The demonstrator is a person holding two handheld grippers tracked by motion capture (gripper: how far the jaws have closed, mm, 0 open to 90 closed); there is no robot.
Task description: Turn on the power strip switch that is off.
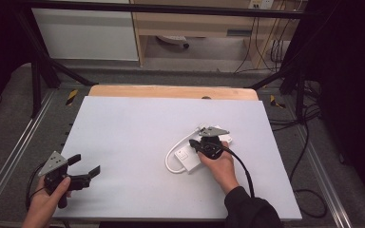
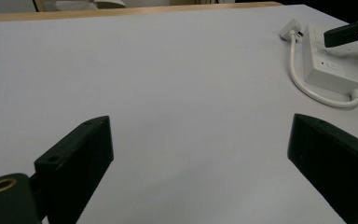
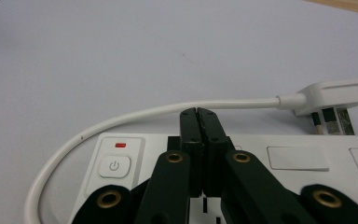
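Observation:
A white power strip (image 1: 186, 159) lies flat on the white tabletop (image 1: 138, 137), right of the middle. Its short white cable (image 1: 170, 159) loops round to a three-pin plug (image 1: 203, 127) lying loose beside it. My right gripper (image 1: 196, 143) hangs just over the strip, jaws shut together with nothing between them. In the right gripper view the gripper (image 3: 200, 113) points past the strip's far edge; the power button (image 3: 114, 166) sits to its left and the plug (image 3: 332, 97) to its right. My left gripper (image 1: 86, 164) stands open at the front left, aimed across bare table (image 2: 200, 126).
A wooden board's edge (image 1: 171, 91) shows behind the white top. Metal rails (image 1: 14, 147) run along both sides, and dark cables (image 1: 309, 142) lie on the floor to the right. Wide bare tabletop lies between the two grippers.

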